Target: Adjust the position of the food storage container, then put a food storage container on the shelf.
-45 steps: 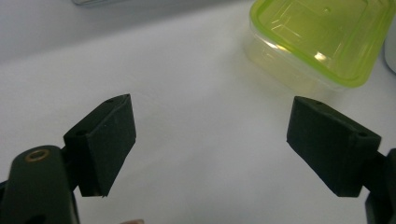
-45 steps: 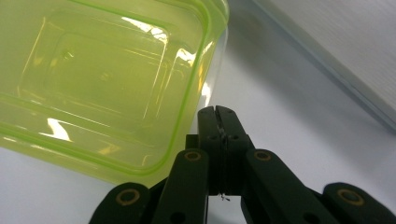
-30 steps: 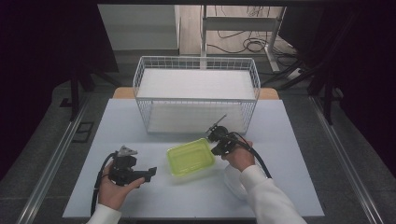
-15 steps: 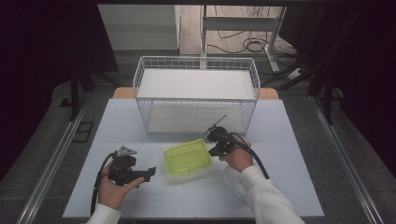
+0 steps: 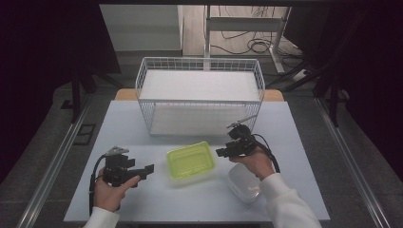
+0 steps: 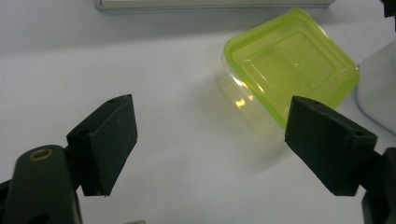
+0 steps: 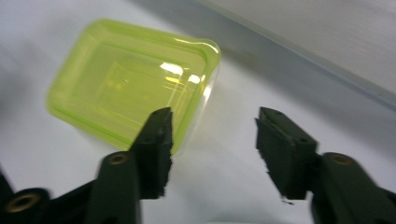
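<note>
Lime-green lidded container (image 5: pixel 190 160) sits flat on the white table (image 5: pixel 157 199), near centre, lid on; translucent walls, nothing visible inside. Wire basket (image 5: pixel 199 97) stands at its 12 o'clock, well apart, with a white liner across the bottom and no loose items seen in it. A white tub (image 5: pixel 243 187) rests at about 4 o'clock from the green container, near it, partly under the person's right wrist; contents not visible.

Right gripper (image 5: pixel 222 153) hangs at 3 o'clock of the container, just beside its edge. Jaws have just been opening and now stand apart; in the right gripper view (image 7: pixel 212 149) nothing lies between them, and the container (image 7: pixel 133 79) sits beyond the left-hand jaw, clear of the pads.

Left gripper (image 5: pixel 148 169) is held at 9 o'clock of the container, near but not touching, pointing toward it. Jaws wide apart in the left gripper view (image 6: pixel 210 144), bare tabletop between them, container (image 6: pixel 292 65) ahead toward 1 o'clock.
</note>
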Available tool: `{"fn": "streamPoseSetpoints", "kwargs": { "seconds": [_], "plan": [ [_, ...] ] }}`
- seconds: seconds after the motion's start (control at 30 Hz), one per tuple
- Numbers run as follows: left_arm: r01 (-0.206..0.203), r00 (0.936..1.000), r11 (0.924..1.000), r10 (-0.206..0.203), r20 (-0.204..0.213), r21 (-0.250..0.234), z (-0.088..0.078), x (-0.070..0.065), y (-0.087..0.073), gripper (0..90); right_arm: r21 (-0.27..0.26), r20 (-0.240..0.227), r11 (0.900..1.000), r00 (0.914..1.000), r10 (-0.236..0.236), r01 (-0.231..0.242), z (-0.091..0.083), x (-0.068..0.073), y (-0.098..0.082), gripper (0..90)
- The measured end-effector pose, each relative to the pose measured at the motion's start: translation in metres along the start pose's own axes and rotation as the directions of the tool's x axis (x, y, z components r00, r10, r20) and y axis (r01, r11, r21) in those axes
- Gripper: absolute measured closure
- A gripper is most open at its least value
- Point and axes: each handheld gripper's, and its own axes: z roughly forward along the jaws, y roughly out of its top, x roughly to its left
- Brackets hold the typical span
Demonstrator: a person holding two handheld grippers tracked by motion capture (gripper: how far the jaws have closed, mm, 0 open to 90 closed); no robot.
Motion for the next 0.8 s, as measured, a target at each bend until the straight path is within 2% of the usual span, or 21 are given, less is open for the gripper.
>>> {"fn": "streamPoseSetpoints", "kwargs": {
  "seconds": [0.03, 0.1, 0.23, 0.37, 0.47, 0.57, 0.63, 0.8],
  "plan": [
    [0.0, 1.0, 1.0, 0.0, 0.0, 0.0, 0.0, 0.0, 0.0, 17.7, -0.008, -0.021, 1.0, 0.9996, 0.018, -0.018, -0.001, -0.002, -0.001, 39.5],
    [0.009, 0.9999, 0.9998, -0.009, 0.015, -0.015, -0.002, -0.001, 0.001, 18.2, -0.014, -0.034, 0.999, 0.999, 0.029, -0.029, -0.003, -0.004, -0.003, 37.3],
    [0.022, 0.9997, 0.9992, -0.022, 0.011, -0.034, -0.004, -0.004, 0.002, 19.3, -0.033, -0.05, 0.998, 0.9974, 0.052, -0.054, -0.004, -0.009, -0.007, 32.0],
    [0.036, 0.9993, 0.9988, -0.036, 0.01, -0.034, -0.005, -0.004, 0.002, 19.0, -0.04, -0.061, 0.998, 0.9969, 0.05, -0.053, -0.005, -0.009, -0.008, 30.6],
    [0.066, 0.9973, 0.9971, -0.065, 0.033, -0.039, -0.002, -0.005, 0.004, 18.5, -0.038, -0.073, 0.998, 0.9962, 0.048, -0.051, -0.003, -0.007, -0.007, 29.9],
    [0.1, 0.9923, 0.9946, -0.098, 0.075, -0.028, 0.004, -0.006, 0.006, 20.1, -0.03, -0.076, 0.998, 0.9958, 0.051, -0.054, 0.001, -0.006, -0.006, 29.5],
    [0.11, 0.9901, 0.9938, -0.107, 0.09, -0.02, 0.009, -0.008, 0.009, 21.1, -0.014, -0.083, 0.998, 0.9949, 0.057, -0.059, 0.006, -0.007, -0.005, 29.8],
    [0.136, 0.985, 0.9905, -0.137, 0.105, 0.023, 0.024, -0.007, 0.012, 21.6, 0.019, -0.096, 0.997, 0.9926, 0.075, -0.074, 0.019, -0.01, -0.002, 31.9]
  ]
}}
